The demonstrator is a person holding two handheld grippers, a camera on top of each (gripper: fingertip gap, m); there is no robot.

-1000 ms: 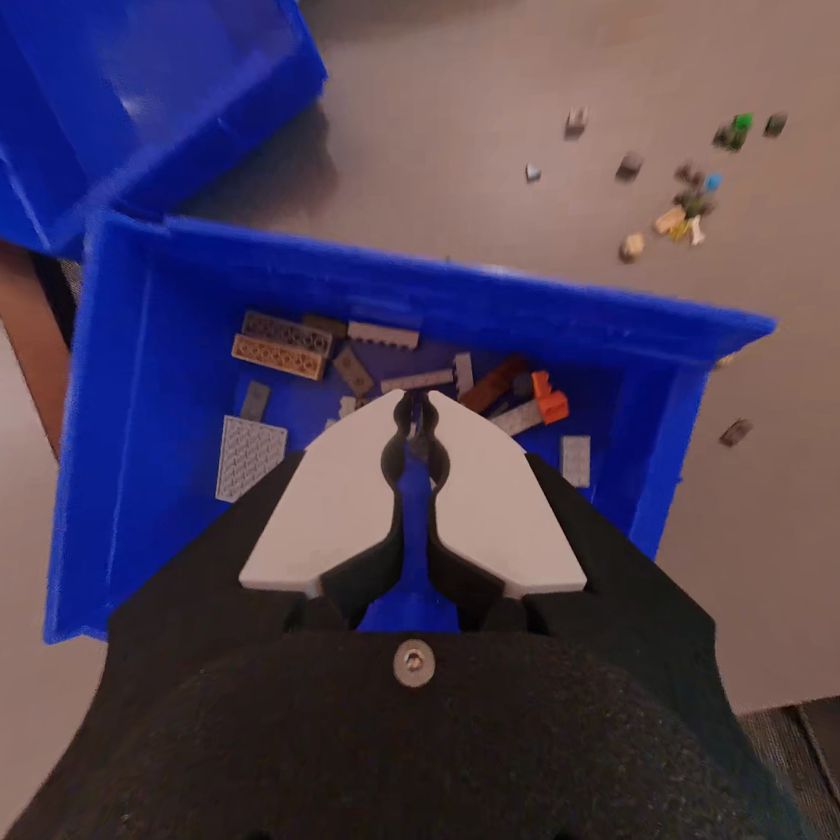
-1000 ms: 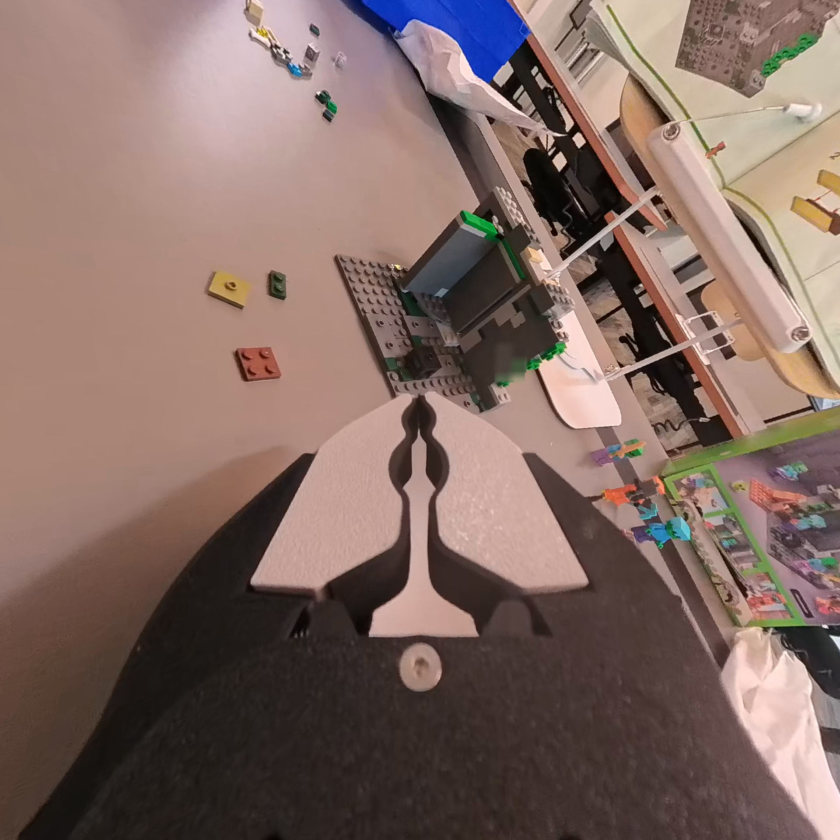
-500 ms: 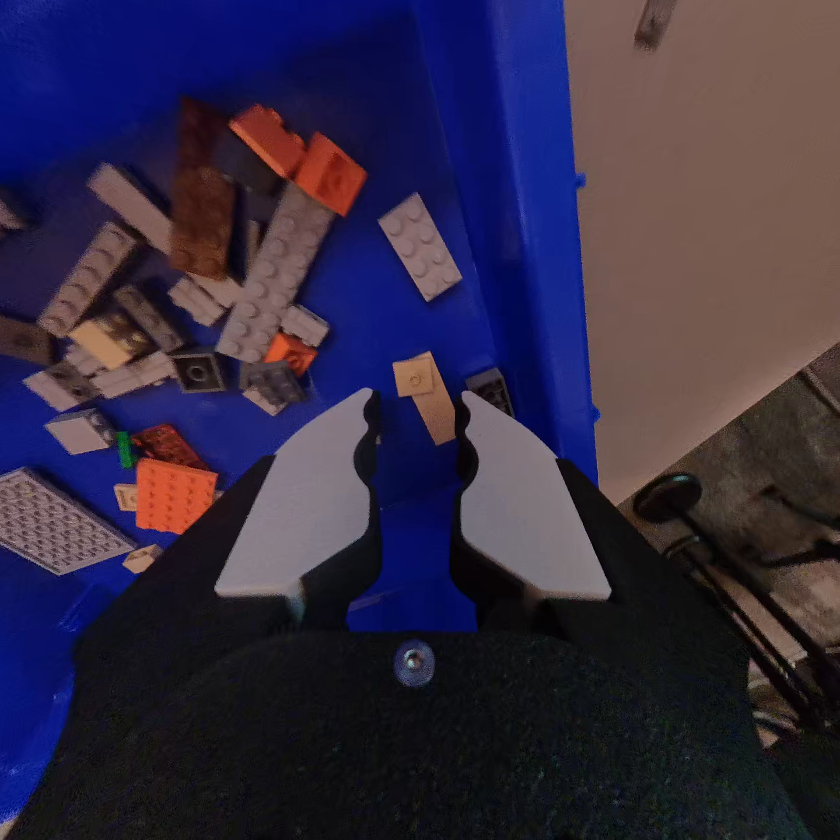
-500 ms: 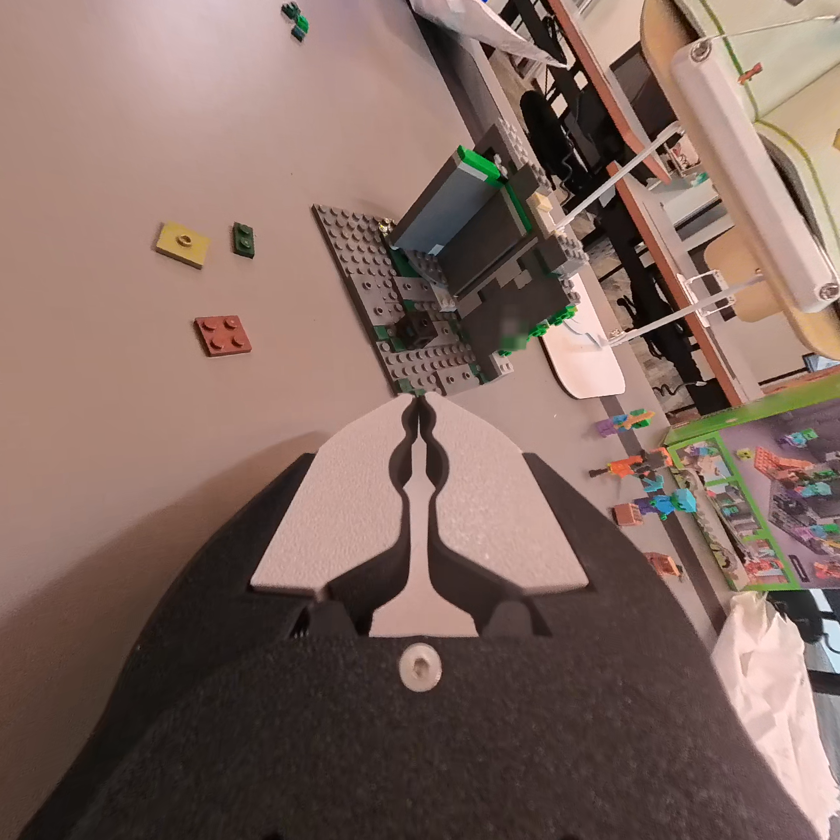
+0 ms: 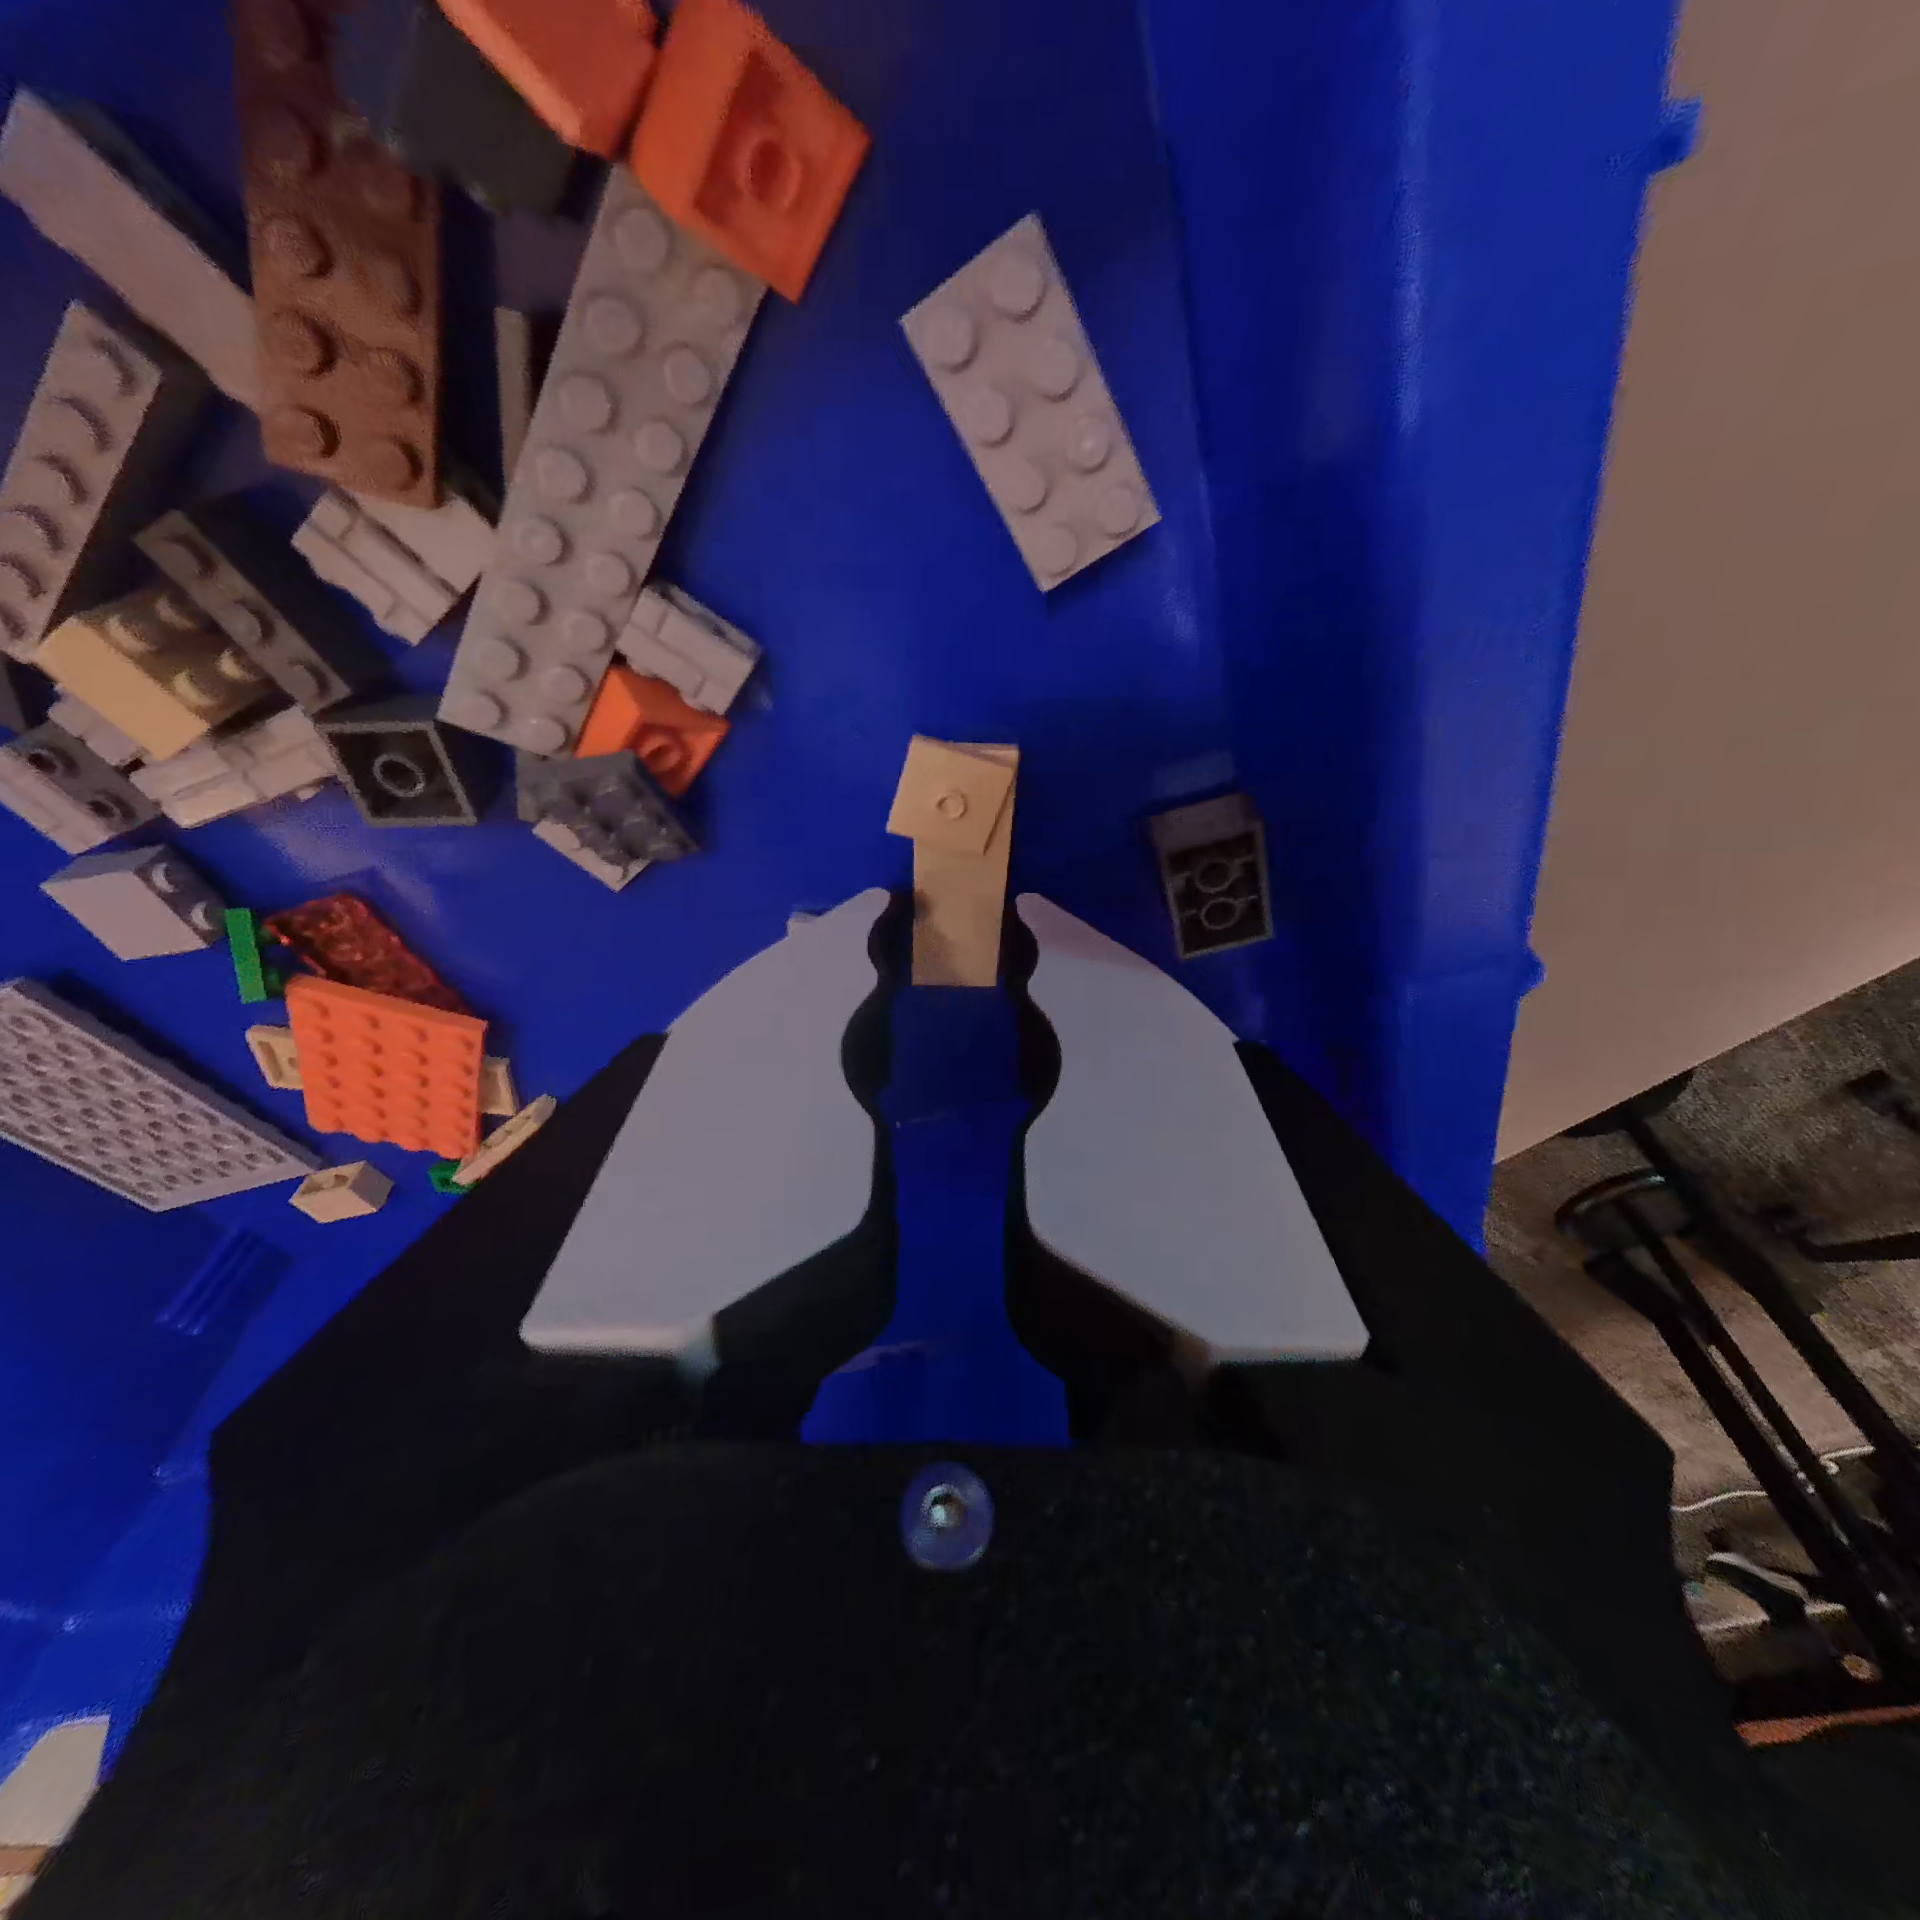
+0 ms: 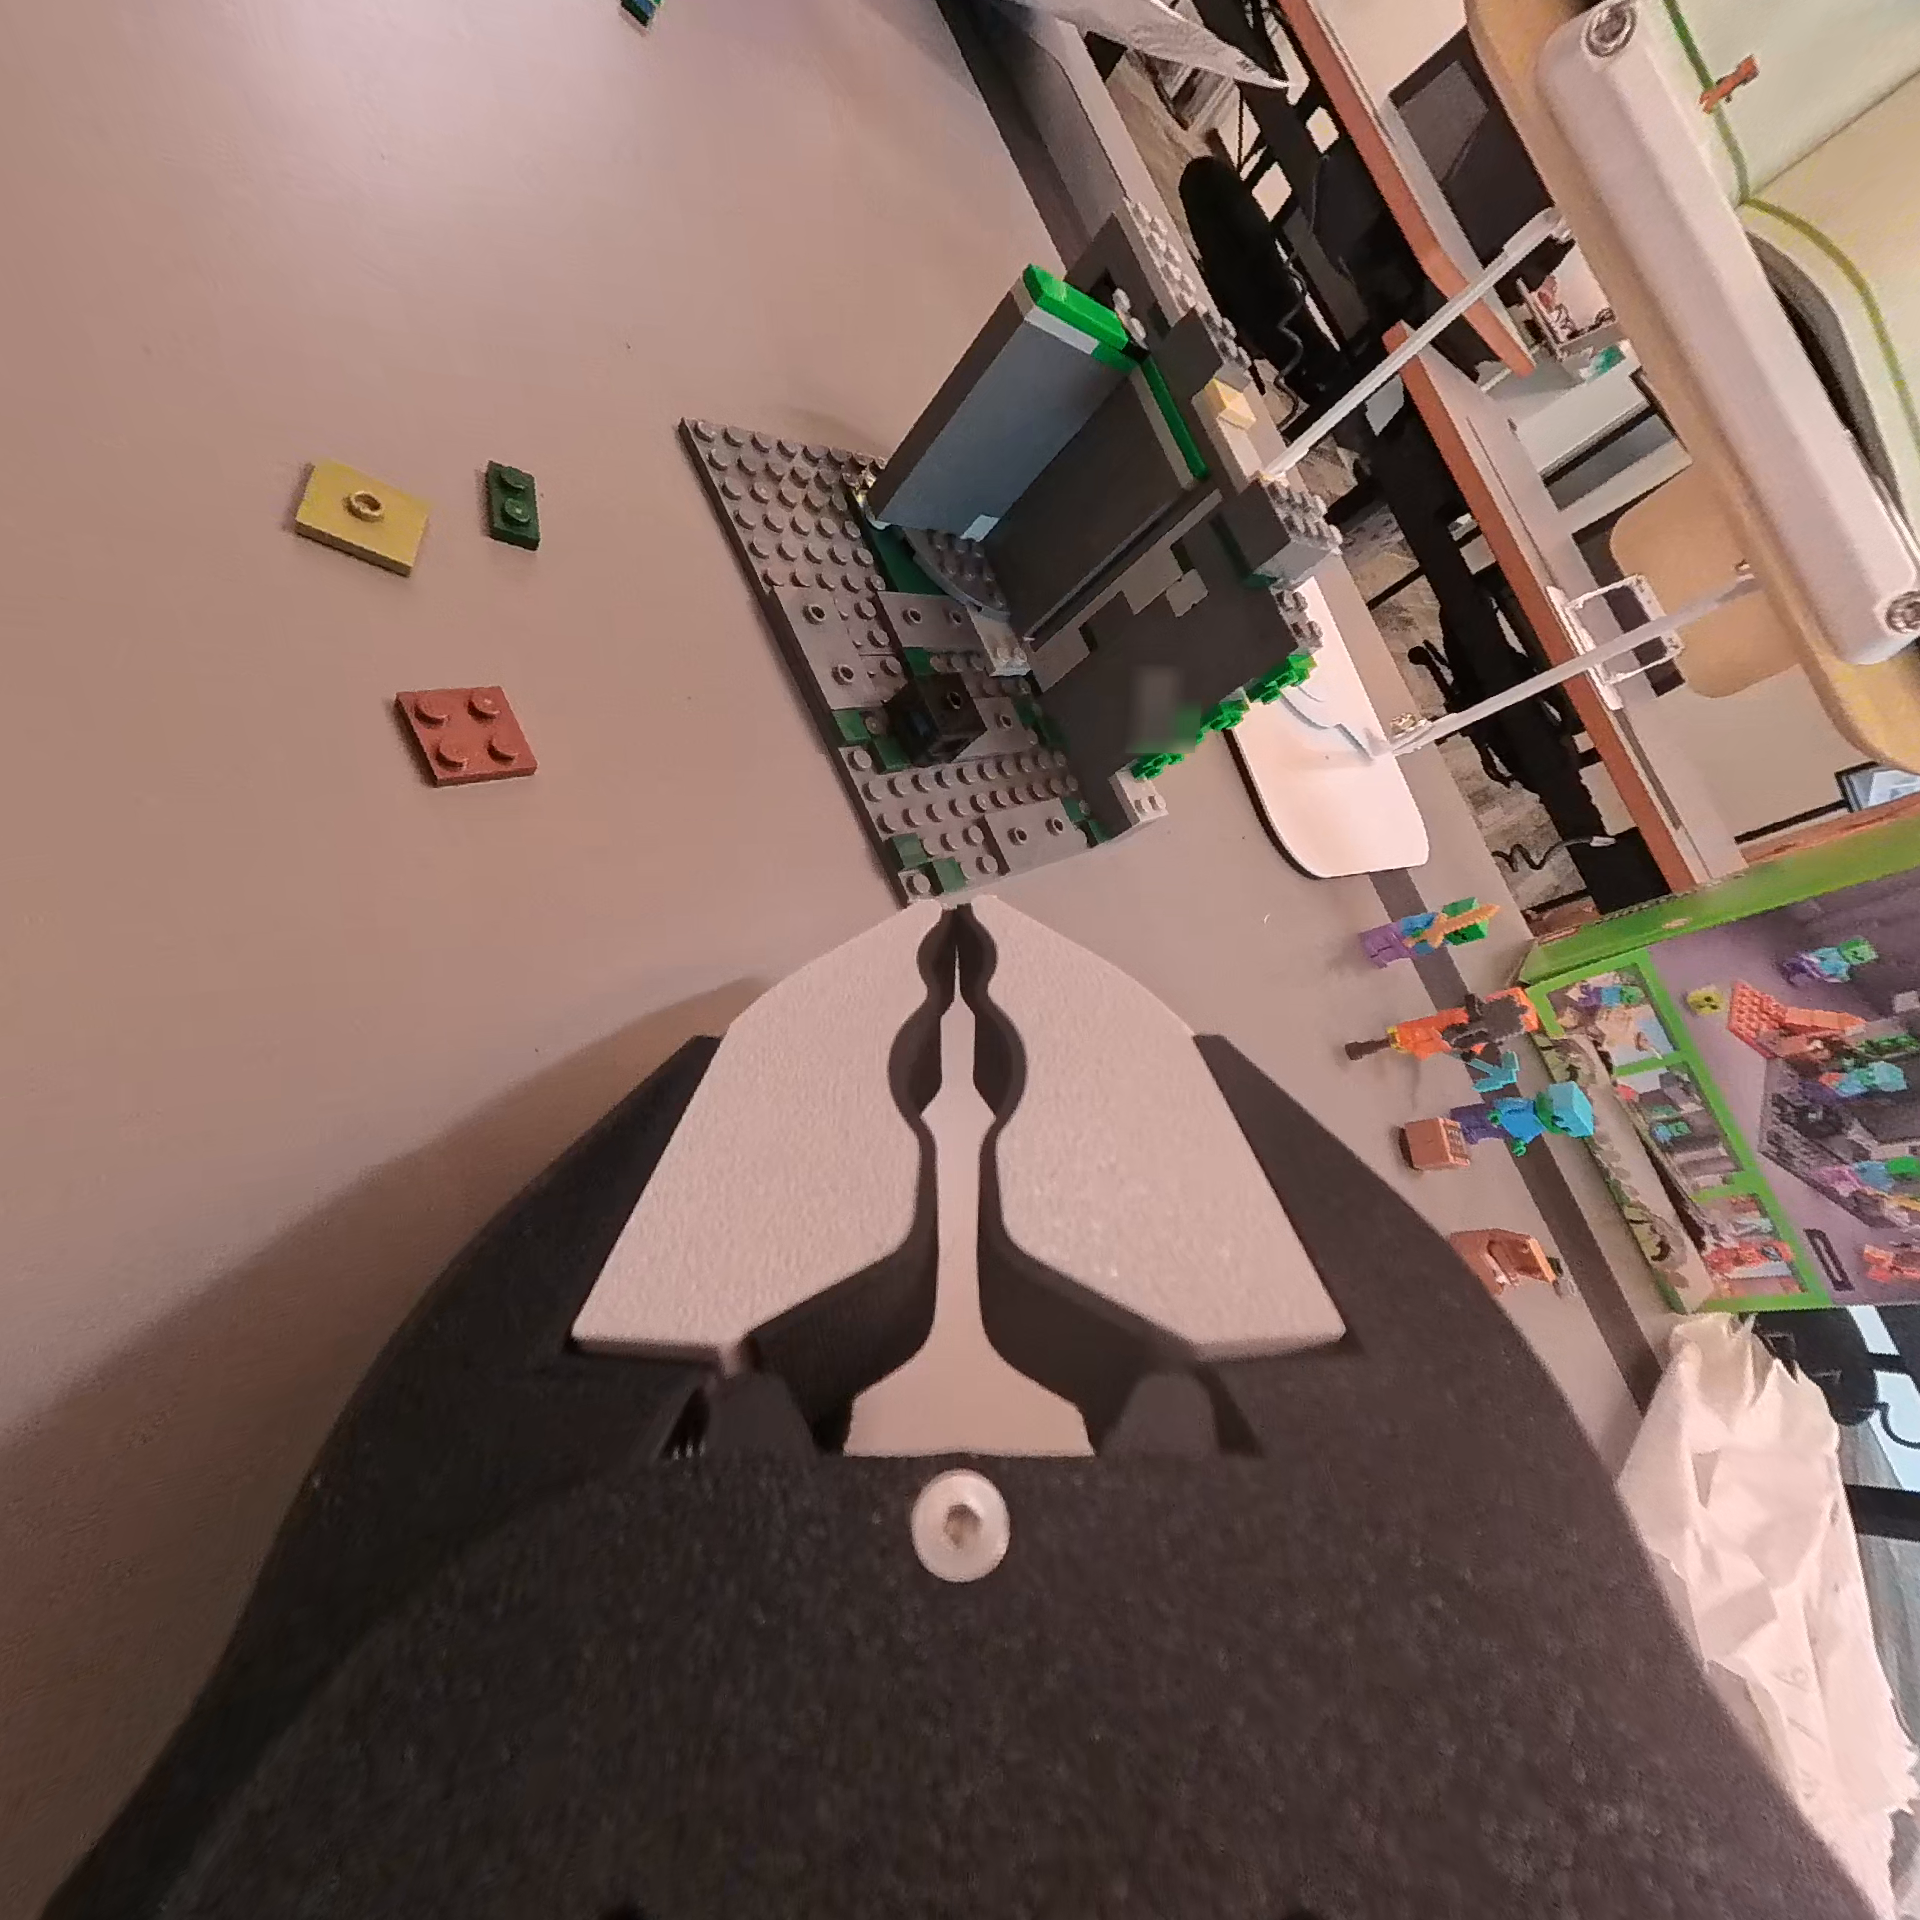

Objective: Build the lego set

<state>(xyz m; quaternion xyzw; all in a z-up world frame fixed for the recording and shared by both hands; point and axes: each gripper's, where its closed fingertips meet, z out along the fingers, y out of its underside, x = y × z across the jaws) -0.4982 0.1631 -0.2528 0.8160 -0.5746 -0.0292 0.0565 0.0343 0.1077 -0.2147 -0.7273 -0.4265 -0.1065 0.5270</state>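
Observation:
In the left wrist view my left gripper (image 5: 954,914) is down inside a blue bin (image 5: 1351,520) of loose bricks. Its jaws stand narrow, closed on the near end of a tan plate piece (image 5: 951,821) that lies on the bin floor near the right wall. In the right wrist view my right gripper (image 6: 958,912) is shut and empty. It hovers over the table just short of the near corner of the grey baseplate (image 6: 790,520), which carries the part-built grey and green model (image 6: 1091,561).
In the bin lie a grey 2x4 plate (image 5: 1029,400), a long grey plate (image 5: 613,468), an orange plate (image 5: 384,1065) and a dark brick (image 5: 1210,873). On the table are yellow (image 6: 362,516), green (image 6: 511,504) and brown (image 6: 467,735) plates, minifigures (image 6: 1455,1039) and the set box (image 6: 1745,1101). My hands' fingertips stand some 55 cm from each other.
My left gripper dropped into the bin, opened, moved forward around the tan piece and narrowed onto it. My right gripper, still shut, drifted closer to the baseplate.

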